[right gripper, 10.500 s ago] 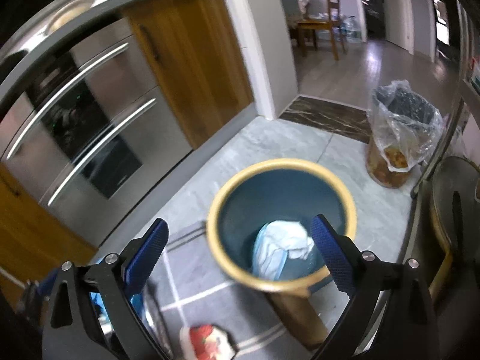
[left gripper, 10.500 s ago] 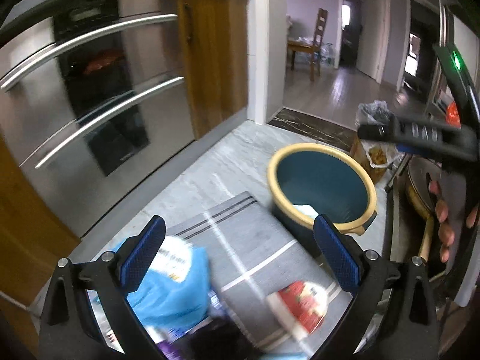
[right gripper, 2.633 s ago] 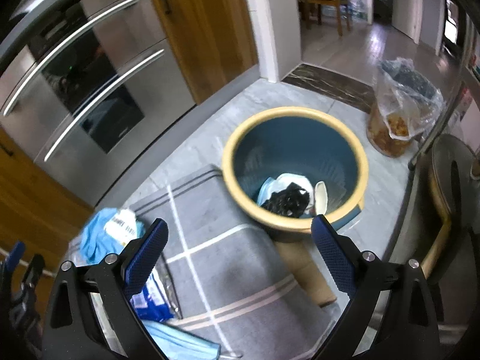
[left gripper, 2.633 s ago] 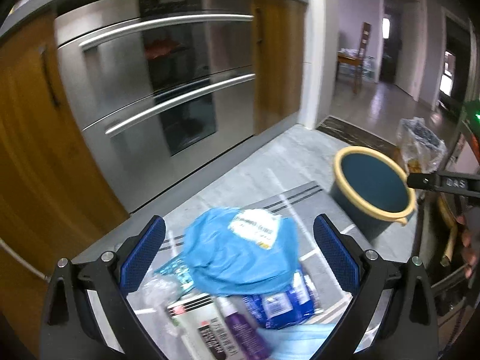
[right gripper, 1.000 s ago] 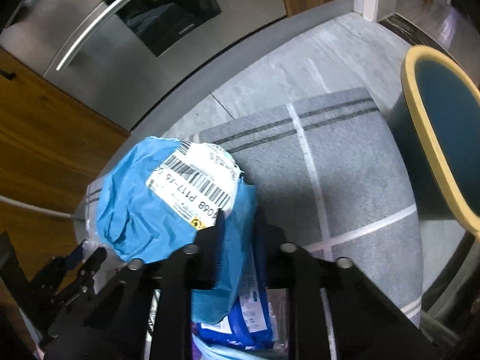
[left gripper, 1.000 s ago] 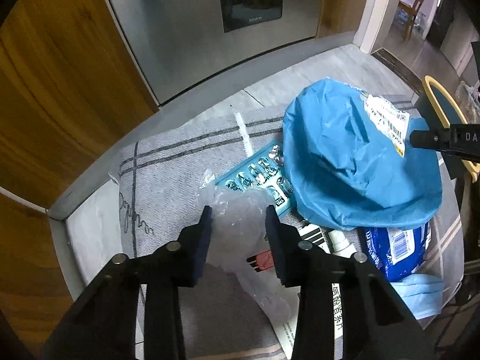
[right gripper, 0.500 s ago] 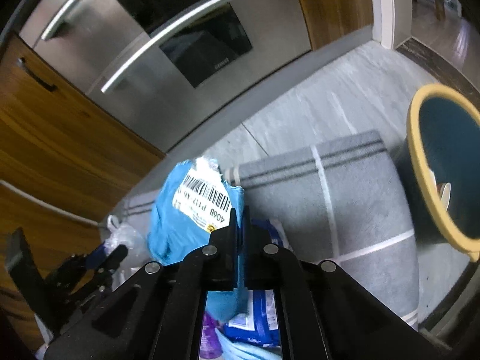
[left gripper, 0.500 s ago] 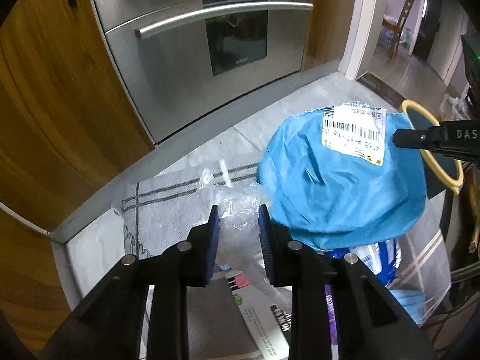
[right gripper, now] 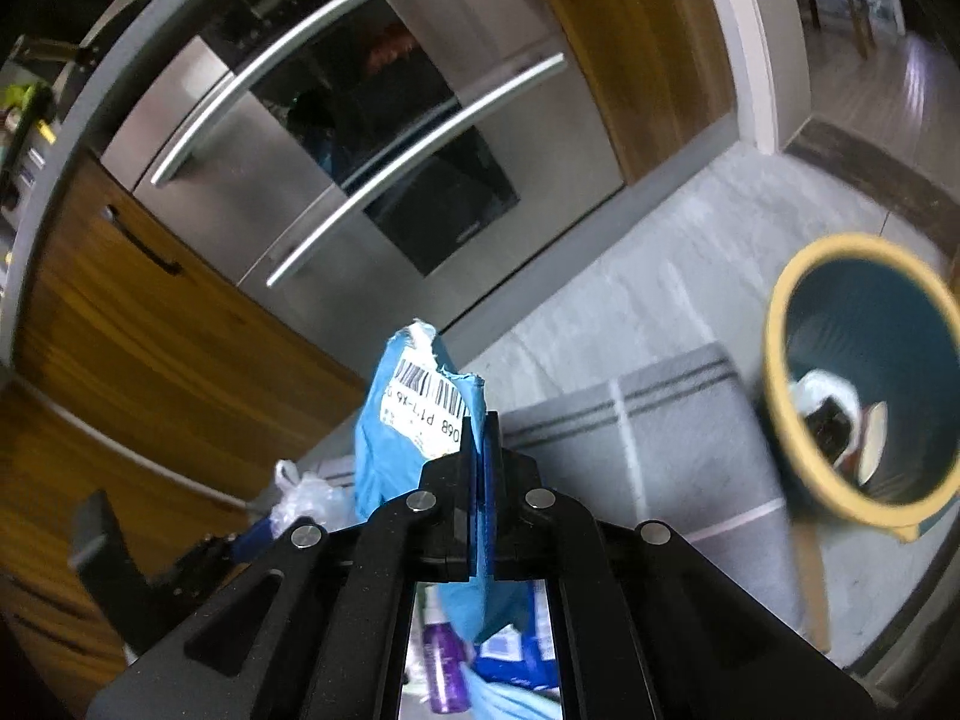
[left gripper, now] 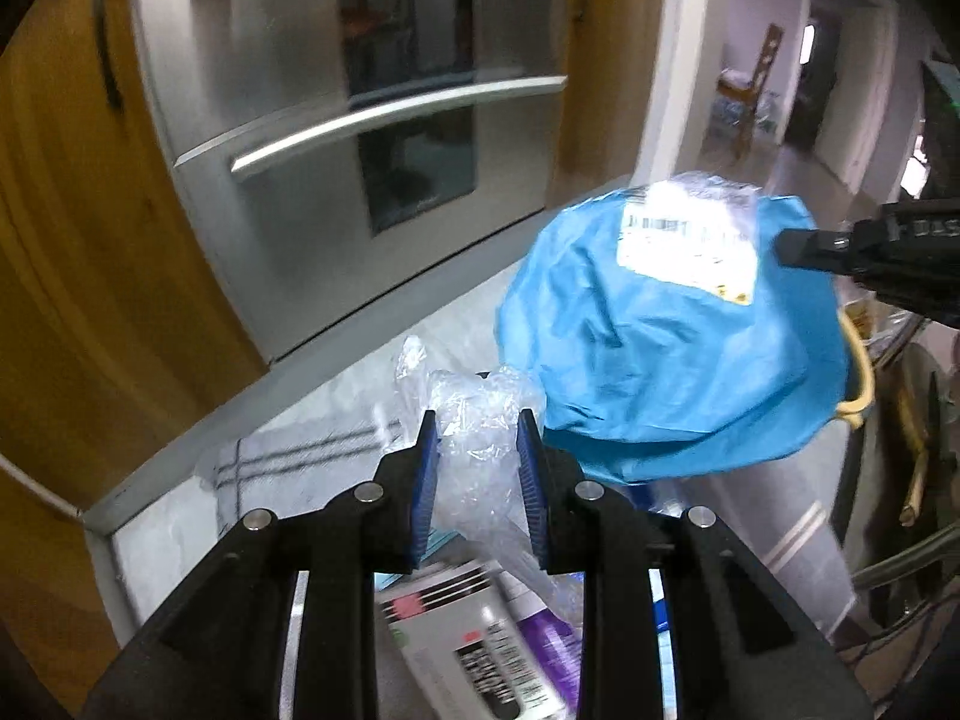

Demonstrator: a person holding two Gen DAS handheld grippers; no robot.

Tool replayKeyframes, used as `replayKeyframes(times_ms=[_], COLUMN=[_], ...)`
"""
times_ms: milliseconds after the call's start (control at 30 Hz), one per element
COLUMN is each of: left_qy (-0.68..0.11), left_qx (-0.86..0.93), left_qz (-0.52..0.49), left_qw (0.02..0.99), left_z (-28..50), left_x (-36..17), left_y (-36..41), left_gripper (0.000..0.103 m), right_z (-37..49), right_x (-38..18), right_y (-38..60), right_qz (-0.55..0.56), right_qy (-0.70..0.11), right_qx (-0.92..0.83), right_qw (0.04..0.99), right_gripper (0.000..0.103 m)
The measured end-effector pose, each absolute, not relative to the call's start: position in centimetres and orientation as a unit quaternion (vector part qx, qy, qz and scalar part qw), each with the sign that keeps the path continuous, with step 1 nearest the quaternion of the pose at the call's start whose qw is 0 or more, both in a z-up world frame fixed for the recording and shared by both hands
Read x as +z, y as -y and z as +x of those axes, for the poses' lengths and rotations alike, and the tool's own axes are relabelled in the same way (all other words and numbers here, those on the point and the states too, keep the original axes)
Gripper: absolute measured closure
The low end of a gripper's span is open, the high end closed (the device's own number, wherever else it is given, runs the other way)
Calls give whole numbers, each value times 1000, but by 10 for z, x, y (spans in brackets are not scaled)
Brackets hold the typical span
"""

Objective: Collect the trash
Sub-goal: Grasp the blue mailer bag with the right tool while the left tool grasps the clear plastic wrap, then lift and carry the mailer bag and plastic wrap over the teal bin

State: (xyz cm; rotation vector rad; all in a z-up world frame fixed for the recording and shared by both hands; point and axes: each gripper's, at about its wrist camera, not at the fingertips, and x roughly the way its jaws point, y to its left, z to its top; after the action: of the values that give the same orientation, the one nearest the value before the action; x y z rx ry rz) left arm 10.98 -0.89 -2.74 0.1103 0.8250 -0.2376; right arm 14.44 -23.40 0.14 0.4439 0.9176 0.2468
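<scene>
The left gripper point(left gripper: 474, 462) has its jaws pinching a wad of crumpled clear plastic wrap point(left gripper: 480, 420); the blue pads press on both sides of the wad, which bulges out ahead of the jaws. The left jaws have just been closing, with the wrap between them. Below these jaws lie a white carton with red and black print point(left gripper: 474, 642) and a purple tube point(left gripper: 540, 624), both partly hidden by the gripper frame.

The right gripper point(right gripper: 480, 456) has its jaws pressed together on the edge of a blue mailer bag point(right gripper: 414, 432). The bag hangs clear of the floor; its white barcode label point(right gripper: 426, 402) sits just ahead of the jaws, and its lower part drops behind them. In the left wrist view the bag point(left gripper: 672, 348) is to the right of the left jaws, just beside the wrap.

A blue bin with a yellow rim point(right gripper: 864, 384) stands ahead and right of the right jaws, on the floor at the far corner of a grey striped mat point(right gripper: 660, 438). It already contains white and dark scraps. A steel oven front point(right gripper: 372, 144) is farther ahead.
</scene>
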Motion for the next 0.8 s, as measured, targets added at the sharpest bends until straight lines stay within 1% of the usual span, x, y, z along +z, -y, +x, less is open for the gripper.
replayKeyframes(times_ms=[300,800], left_qy=[-372,-374], left_qx=[-153,-190], left_qz=[63,89], left_qw=[913,904], left_z=[101,103], left_x=[-12,-22], left_y=[54,113], left_gripper=[78,78], right_z=[132,116], right_x=[16,21], right_y=[272,360], right_qz=[216,256], right_qy=[-413,-381], right_qx=[102,46], right_qw=[879,887], right_gripper=[101,101])
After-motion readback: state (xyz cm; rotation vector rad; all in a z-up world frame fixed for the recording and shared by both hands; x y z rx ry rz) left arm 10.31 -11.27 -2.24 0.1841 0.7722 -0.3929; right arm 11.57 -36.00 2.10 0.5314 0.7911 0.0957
